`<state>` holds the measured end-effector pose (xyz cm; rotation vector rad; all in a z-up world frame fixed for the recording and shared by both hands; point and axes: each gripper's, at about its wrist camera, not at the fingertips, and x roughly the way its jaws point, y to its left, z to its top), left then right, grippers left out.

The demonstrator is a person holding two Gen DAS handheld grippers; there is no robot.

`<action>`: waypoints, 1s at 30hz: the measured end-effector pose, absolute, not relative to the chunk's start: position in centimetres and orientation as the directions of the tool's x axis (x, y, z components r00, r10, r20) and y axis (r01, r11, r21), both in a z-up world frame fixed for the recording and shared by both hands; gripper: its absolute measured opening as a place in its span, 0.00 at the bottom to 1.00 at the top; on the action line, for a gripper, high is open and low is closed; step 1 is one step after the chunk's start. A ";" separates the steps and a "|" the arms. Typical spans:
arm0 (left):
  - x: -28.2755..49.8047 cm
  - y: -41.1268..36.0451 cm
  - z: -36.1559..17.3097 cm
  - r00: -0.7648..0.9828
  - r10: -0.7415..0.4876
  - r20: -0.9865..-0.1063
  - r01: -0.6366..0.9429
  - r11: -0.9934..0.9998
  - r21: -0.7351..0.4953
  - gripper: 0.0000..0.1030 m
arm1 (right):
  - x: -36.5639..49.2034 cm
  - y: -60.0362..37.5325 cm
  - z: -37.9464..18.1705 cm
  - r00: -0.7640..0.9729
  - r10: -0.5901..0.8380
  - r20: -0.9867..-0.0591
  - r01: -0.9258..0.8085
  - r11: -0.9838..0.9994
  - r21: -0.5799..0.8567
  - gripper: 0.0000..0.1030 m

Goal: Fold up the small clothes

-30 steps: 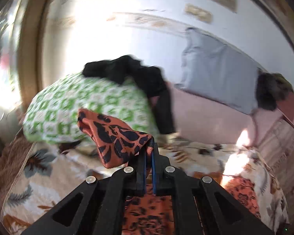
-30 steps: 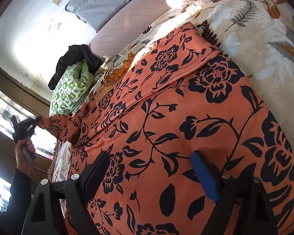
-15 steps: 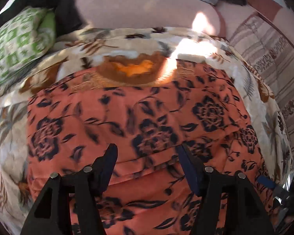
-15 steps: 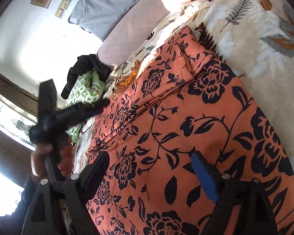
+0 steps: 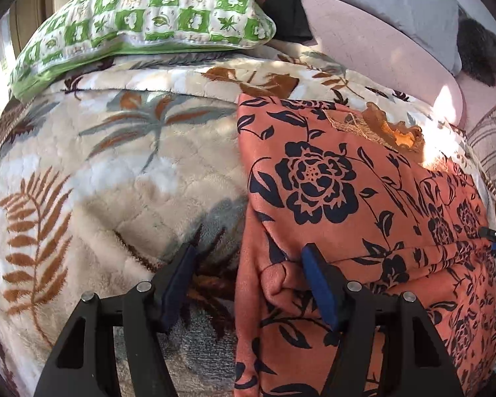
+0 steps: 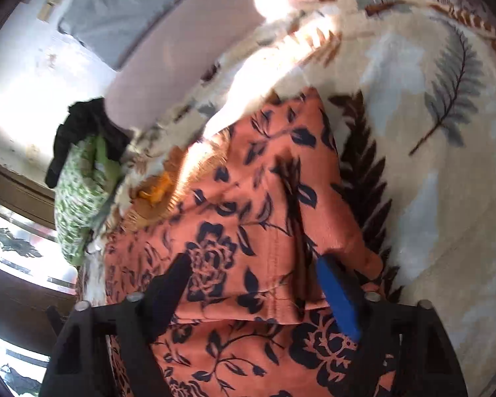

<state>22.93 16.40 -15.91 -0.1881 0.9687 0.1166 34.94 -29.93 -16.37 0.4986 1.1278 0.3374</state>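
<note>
Dropped from high above the bed, where it pinched a corner of the orange floral garment (image 5: 357, 205), to just over the bedding: left gripper (image 5: 248, 268), jaws now released and standing apart, empty. Straddling the garment's left folded edge, one finger over the cream leaf-print blanket (image 5: 122, 172), the other over the orange cloth; touching or not, cannot tell. Garment spread flat on the blanket, folded over itself, a thick fold ridge running across it near the jaws. Green checked pillow (image 5: 142, 16) at the head of the bed, black clothing (image 5: 287, 16) draped behind it, grey pillow (image 5: 387, 3) against the pink headboard further right.

Swung across to the garment's right side: right gripper (image 6: 253, 278), jaws closing, a raised double layer of orange cloth between them, pads not yet pressing on it. Blurred view. Tip of that gripper visible at the right edge of the left wrist view.
</note>
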 end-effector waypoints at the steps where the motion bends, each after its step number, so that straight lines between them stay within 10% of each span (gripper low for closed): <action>1: 23.0 16.2 -15.9 0.569 0.020 -0.822 -0.177 0.979 -0.099 0.66 | 34.6 -29.2 -16.2 0.398 0.457 -0.795 -0.042 0.875 0.482 0.25; 8: 22.1 16.9 -15.9 0.597 -0.009 -0.802 -0.166 0.977 -0.135 0.67 | 32.1 -26.0 -11.0 0.573 0.187 -0.798 -0.154 0.981 0.120 0.16; 10: 22.2 16.7 -15.8 0.601 -0.013 -0.799 -0.161 0.977 -0.137 0.67 | 33.9 -26.5 -15.1 0.421 0.124 -0.899 -0.124 0.989 0.079 0.53; 16: 20.9 17.0 -12.6 0.704 0.001 -0.711 -0.153 0.977 -0.151 0.67 | 32.3 -28.1 -8.9 0.619 0.197 -0.760 -0.100 0.980 0.173 0.68; 21: 22.4 16.4 -16.3 0.584 0.052 -0.810 -0.159 0.986 -0.052 0.69 | 36.5 -27.1 -8.2 0.556 0.473 -0.683 -0.201 0.874 0.442 0.84; 24: 22.4 16.5 -16.1 0.583 0.049 -0.811 -0.162 0.985 -0.057 0.70 | 40.0 -27.6 -14.8 0.433 0.452 -0.780 -0.033 0.873 0.487 0.83; 30: 22.1 16.4 -16.1 0.586 0.069 -0.807 -0.171 0.984 -0.041 0.72 | 32.4 -27.0 -9.1 0.586 0.426 -0.689 -0.168 0.896 0.411 0.83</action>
